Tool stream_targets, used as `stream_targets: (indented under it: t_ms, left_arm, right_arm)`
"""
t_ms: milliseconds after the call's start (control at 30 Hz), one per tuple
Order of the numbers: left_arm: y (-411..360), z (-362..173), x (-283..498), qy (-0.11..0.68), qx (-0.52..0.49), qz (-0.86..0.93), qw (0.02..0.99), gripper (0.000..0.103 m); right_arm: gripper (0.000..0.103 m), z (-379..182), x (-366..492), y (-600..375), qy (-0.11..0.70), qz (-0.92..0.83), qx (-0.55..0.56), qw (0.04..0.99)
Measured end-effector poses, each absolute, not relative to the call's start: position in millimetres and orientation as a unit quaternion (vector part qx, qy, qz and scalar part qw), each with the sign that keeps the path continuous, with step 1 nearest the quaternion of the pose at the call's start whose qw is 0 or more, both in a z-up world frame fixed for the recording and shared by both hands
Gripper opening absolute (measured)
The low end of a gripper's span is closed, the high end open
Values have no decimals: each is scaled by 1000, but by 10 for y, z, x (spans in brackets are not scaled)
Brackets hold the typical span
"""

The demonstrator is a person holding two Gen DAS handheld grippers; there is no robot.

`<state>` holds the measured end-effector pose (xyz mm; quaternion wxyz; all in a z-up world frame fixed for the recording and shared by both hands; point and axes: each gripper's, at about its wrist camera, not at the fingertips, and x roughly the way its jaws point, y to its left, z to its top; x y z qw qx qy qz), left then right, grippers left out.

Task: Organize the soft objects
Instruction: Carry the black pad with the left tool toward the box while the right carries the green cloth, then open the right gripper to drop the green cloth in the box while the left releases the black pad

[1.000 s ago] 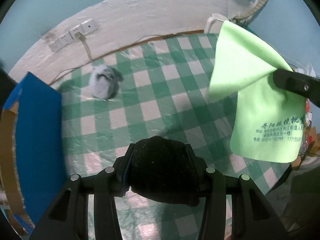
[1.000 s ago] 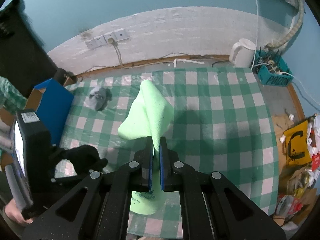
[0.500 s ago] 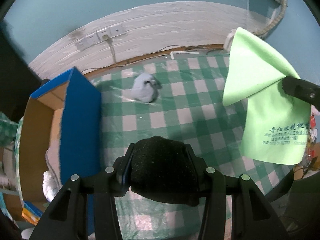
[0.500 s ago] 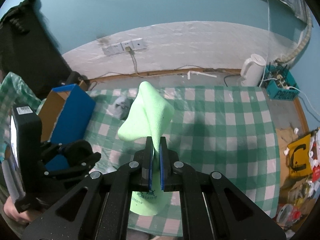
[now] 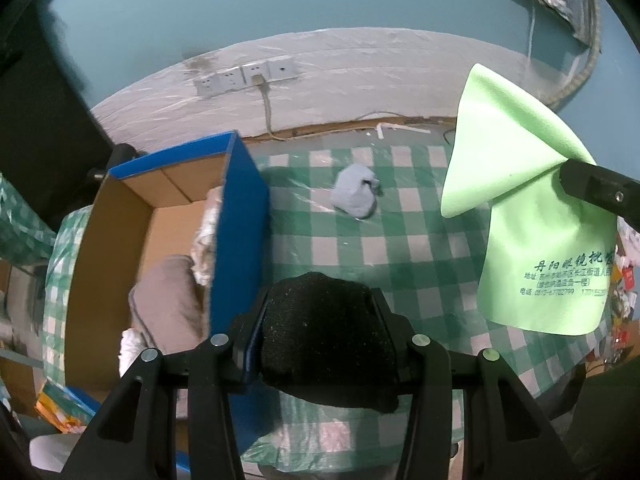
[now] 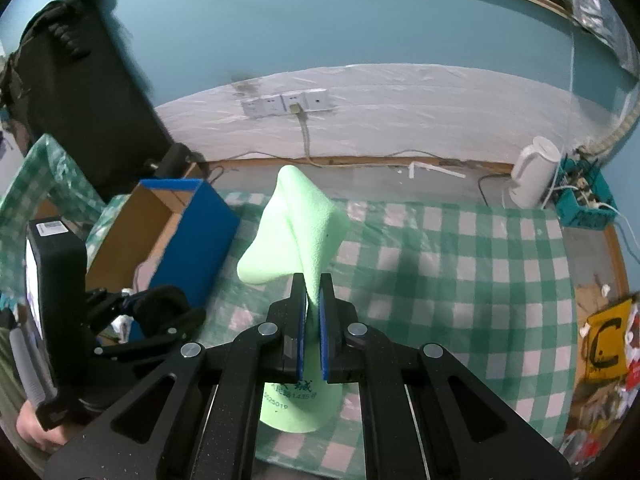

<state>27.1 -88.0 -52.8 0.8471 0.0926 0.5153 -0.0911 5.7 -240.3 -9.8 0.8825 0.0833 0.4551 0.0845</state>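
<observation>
Both soft things hang above the tabletop (image 5: 420, 248): the right hand-held gripper (image 6: 312, 320) pinches only a fold of green cloth (image 6: 296, 232), which could slip before the blue box (image 5: 240, 216), while the left hand-held gripper (image 5: 320, 332) squeezes a black sock (image 5: 324, 328).

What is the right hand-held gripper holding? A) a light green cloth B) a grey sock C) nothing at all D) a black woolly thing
A: the right hand-held gripper has its jaws pinched shut on the light green cloth, which hangs in the air above the checked table; the black woolly thing is in the left hand-held gripper.
</observation>
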Motion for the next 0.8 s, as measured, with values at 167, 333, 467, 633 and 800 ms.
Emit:
stream_targets:
  t_ms: [167, 333, 467, 633, 800]
  left_arm:
    - [-643, -472, 290, 513, 78, -77, 851, 47]
    - [-414, -430, 303, 509, 66, -60, 856, 47]
    - [-177, -373, 332, 506, 48, -46, 860, 47]
    - [50, -363, 358, 504, 44, -25, 862, 48]
    - [319, -374, 360, 505, 29, -9, 863, 47]
  right_arm:
    - [5, -31, 134, -2185, 451, 98, 78, 884]
    - [5, 9, 210, -1945, 451, 113, 70, 883]
    - [5, 44, 289, -1755, 450, 126, 65, 882]
    - [5, 76, 372, -1506, 449, 143, 60, 880]
    - [5, 80, 447, -1279, 452, 158, 58, 876]
